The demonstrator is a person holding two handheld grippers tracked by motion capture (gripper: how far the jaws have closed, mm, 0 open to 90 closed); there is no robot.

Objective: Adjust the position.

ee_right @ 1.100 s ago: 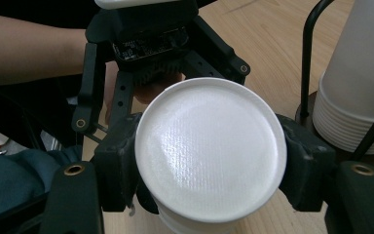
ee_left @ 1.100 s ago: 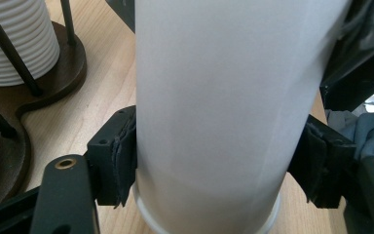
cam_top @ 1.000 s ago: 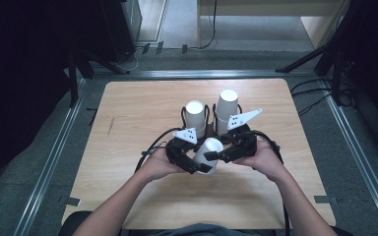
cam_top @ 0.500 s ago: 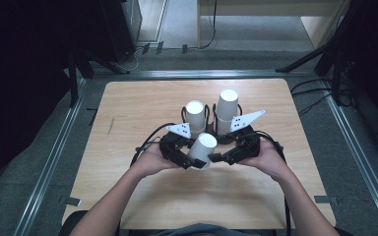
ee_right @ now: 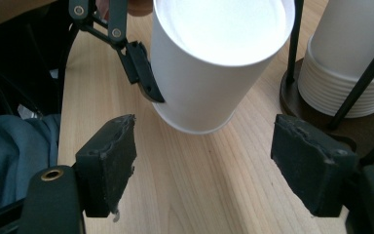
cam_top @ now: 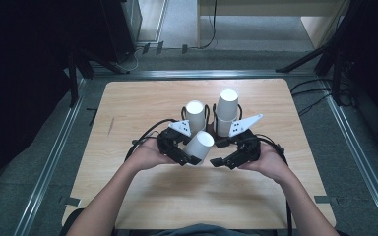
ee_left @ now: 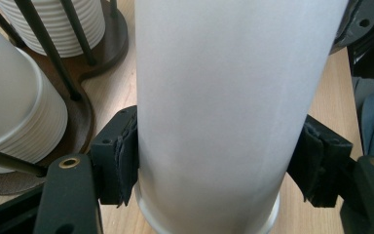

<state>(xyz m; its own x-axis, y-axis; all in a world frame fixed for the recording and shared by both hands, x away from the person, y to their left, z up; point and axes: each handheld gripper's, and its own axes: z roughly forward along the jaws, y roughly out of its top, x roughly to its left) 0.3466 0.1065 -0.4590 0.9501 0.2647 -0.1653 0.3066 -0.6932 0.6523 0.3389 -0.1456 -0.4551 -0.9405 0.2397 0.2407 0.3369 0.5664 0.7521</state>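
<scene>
A white paper cup (cam_top: 200,145) hangs tilted over the table's middle, its closed base facing up. My left gripper (cam_top: 195,154) is shut on it; in the left gripper view both pads (ee_left: 126,161) press the cup's wall (ee_left: 224,97) near its rim. My right gripper (cam_top: 218,153) stands open just right of the cup, clear of it. Its jaws have just been opening and nothing is between them. In the right gripper view (ee_right: 209,161) the cup (ee_right: 209,63) sits ahead of the pads (ee_right: 109,161), with a jaw of the left gripper on its side.
Behind the hands, two stacks of upturned white cups (cam_top: 195,114) (cam_top: 226,110) stand in a black wire holder with a dark base (ee_left: 85,117). The wooden table (cam_top: 128,108) has bare room on both sides and in front. Cables trail from both grippers.
The right gripper has let go of the cup, opened wide and drawn back a little to the right. The left gripper keeps the cup, shifted slightly left.
</scene>
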